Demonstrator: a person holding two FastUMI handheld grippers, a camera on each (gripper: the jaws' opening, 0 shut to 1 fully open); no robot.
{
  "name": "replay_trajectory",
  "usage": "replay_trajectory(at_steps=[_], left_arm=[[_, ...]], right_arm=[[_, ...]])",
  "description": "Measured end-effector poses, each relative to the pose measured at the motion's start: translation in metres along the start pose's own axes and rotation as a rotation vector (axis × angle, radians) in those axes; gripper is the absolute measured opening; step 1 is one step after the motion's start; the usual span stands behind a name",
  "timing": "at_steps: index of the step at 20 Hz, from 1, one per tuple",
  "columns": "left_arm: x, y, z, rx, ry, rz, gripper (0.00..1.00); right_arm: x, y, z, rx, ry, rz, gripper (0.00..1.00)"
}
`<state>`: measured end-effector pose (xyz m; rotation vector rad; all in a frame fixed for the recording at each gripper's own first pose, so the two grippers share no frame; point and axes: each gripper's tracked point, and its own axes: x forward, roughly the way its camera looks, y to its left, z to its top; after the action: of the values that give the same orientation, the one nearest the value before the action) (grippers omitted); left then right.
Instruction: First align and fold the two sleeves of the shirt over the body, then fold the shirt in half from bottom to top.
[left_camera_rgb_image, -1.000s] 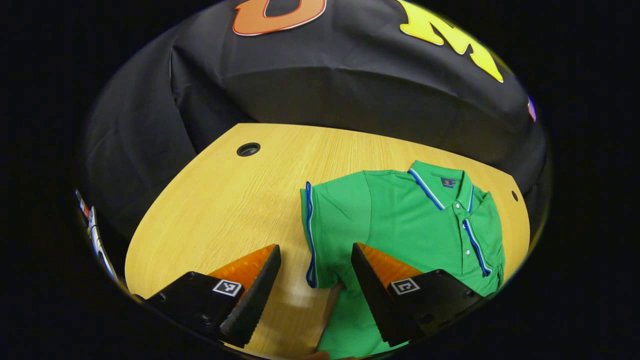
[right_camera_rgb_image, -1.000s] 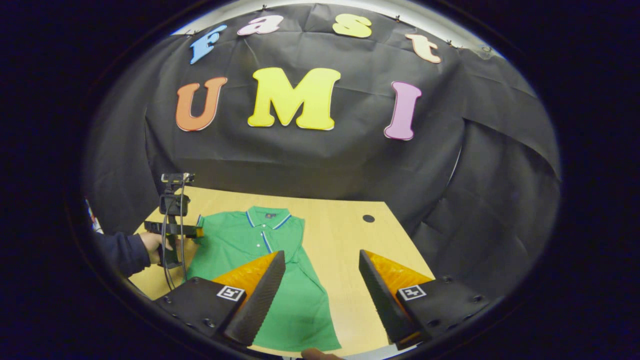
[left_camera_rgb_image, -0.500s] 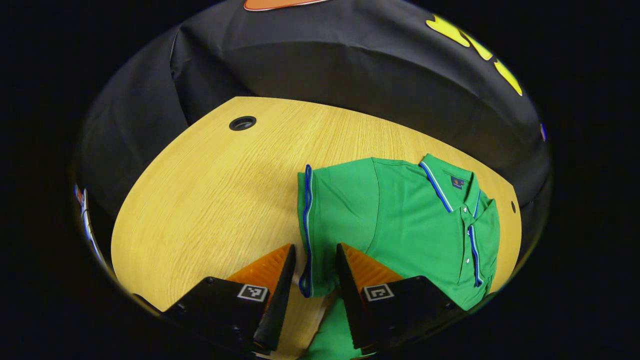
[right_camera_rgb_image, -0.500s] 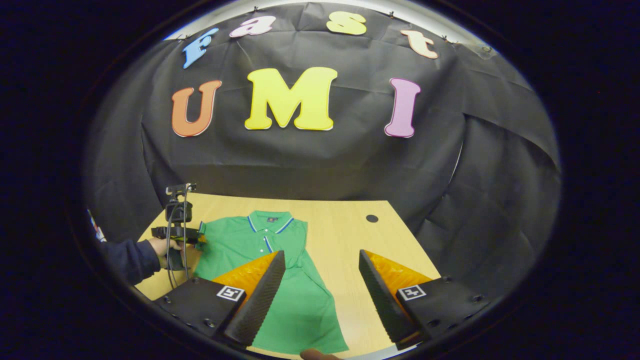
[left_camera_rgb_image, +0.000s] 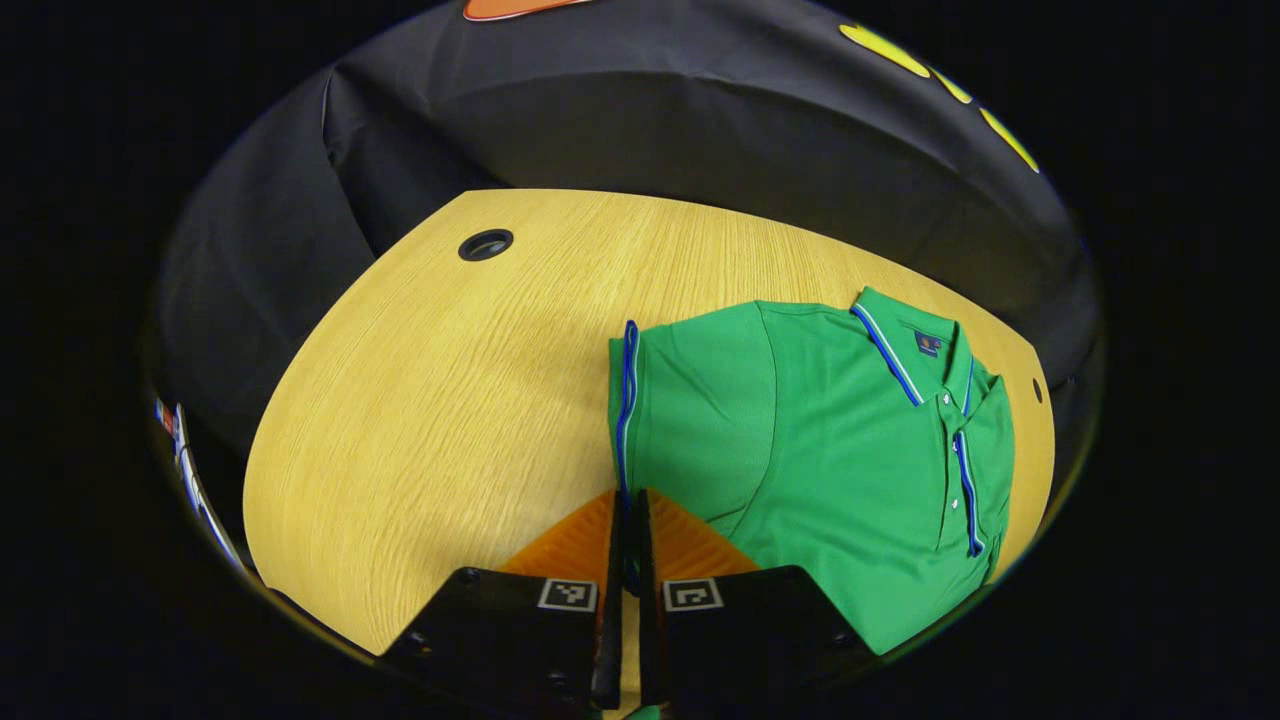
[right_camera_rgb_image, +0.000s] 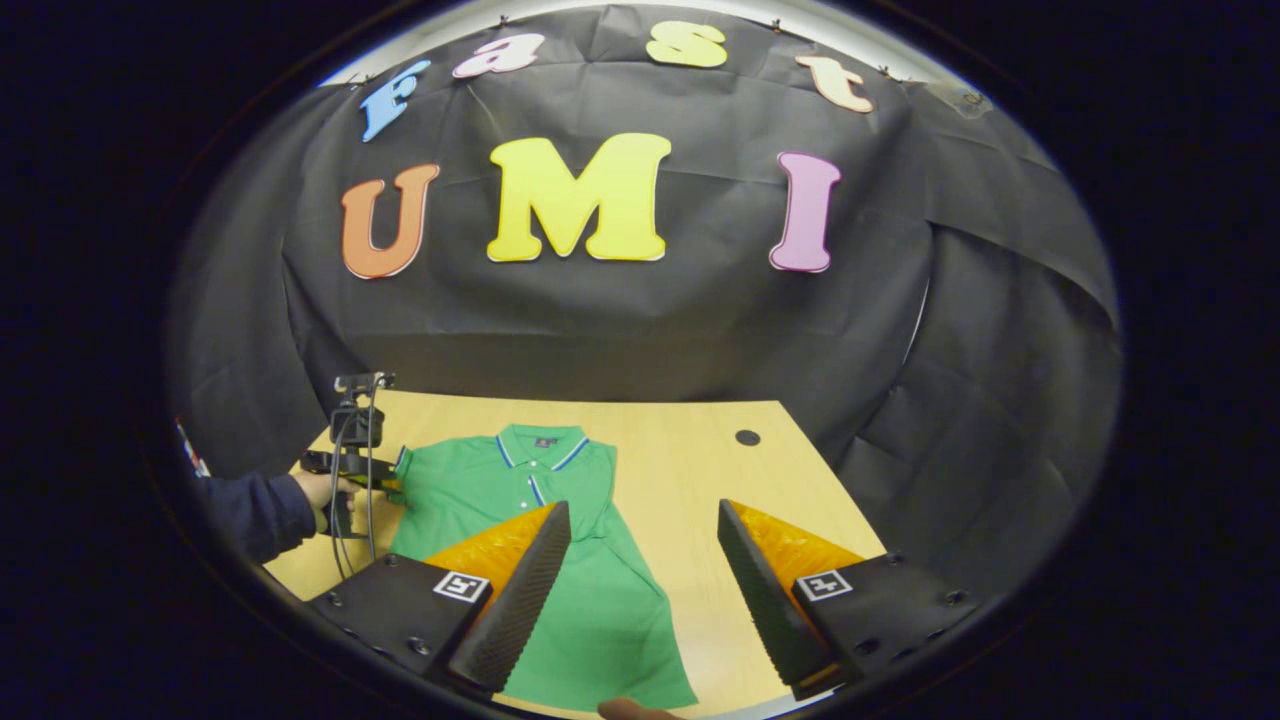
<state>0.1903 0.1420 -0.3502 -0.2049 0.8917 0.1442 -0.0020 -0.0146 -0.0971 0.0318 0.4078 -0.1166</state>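
Green polo shirt (left_camera_rgb_image: 840, 450) with blue-striped collar laid flat on wooden table (left_camera_rgb_image: 440, 400), left sleeve (left_camera_rgb_image: 690, 420) spread at 9 o'clock, its cuff pinched by closed left gripper (left_camera_rgb_image: 630, 540), right gripper (right_camera_rgb_image: 640, 560) held agape above hem.

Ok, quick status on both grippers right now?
Left gripper: shut on the cuff edge of the shirt sleeve.
Right gripper: open, holding nothing, above the shirt and table.
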Motion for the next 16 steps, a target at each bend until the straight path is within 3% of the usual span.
replay_trajectory(at_steps=[8,16], left_arm=[[-0.021,-0.010,0.021,0.094,-0.051,0.024,0.05],[-0.041,-0.072,0.039,0.263,-0.111,-0.036,0.04]], right_arm=[[-0.002,-0.009,-0.006,0.013,0.001,0.008,0.95],[-0.005,-0.032,-0.017,0.047,0.020,-0.021,0.94]])
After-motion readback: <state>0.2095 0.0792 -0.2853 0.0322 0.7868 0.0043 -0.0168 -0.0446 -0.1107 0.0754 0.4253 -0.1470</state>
